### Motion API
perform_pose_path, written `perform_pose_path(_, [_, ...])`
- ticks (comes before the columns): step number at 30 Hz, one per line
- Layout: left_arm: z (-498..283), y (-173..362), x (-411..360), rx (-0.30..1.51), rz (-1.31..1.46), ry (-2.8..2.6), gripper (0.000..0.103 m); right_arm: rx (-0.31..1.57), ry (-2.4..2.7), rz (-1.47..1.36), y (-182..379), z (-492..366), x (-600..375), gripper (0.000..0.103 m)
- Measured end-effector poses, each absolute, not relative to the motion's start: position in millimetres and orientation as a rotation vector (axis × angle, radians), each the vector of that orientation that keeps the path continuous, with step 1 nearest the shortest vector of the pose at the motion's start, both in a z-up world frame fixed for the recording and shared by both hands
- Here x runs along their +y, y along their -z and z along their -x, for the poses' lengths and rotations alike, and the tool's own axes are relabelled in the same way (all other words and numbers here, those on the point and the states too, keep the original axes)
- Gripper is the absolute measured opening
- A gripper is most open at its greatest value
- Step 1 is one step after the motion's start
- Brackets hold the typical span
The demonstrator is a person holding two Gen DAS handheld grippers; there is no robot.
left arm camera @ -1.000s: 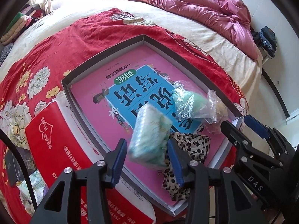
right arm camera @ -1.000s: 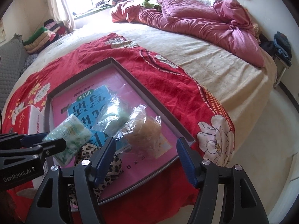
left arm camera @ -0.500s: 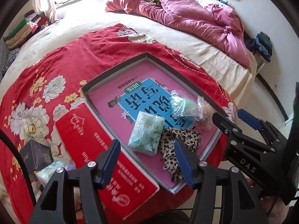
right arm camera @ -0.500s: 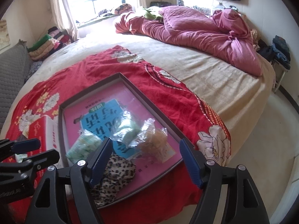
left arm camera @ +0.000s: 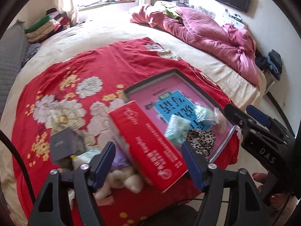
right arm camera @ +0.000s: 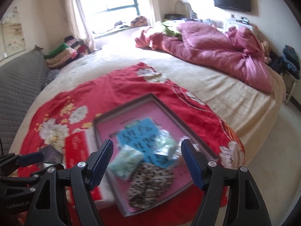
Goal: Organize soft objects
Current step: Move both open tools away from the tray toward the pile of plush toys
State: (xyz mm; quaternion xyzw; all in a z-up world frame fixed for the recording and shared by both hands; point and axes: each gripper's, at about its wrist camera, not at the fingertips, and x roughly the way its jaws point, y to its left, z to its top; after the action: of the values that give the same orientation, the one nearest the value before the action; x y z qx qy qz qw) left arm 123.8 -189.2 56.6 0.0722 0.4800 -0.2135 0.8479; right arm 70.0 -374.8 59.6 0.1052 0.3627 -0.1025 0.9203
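On right tongs [left arm camera: 246,116] "DAS" legible; both tongs spread, empty; left tongs [left arm camera: 148,162] just widened.

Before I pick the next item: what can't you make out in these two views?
- Left wrist view: pile of soft things beside the grey box, partly behind the left gripper and red box, blurred.
- Right wrist view: tray contents smeared by motion blur.

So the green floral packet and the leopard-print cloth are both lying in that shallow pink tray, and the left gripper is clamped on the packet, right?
Not quite. The green floral packet and the leopard-print cloth do lie in the pink tray, but the left gripper is not clamped on the packet. The left wrist view shows its jaws apart with nothing between them; they have just been opening.
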Motion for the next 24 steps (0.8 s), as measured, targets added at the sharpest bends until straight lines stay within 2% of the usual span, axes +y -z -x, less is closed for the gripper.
perform_pose_path(24, [-99,-92,-37,0.967,-0.047,0.218,0.078,0.634,-0.062,-0.177,-136,-64,-225,0.077])
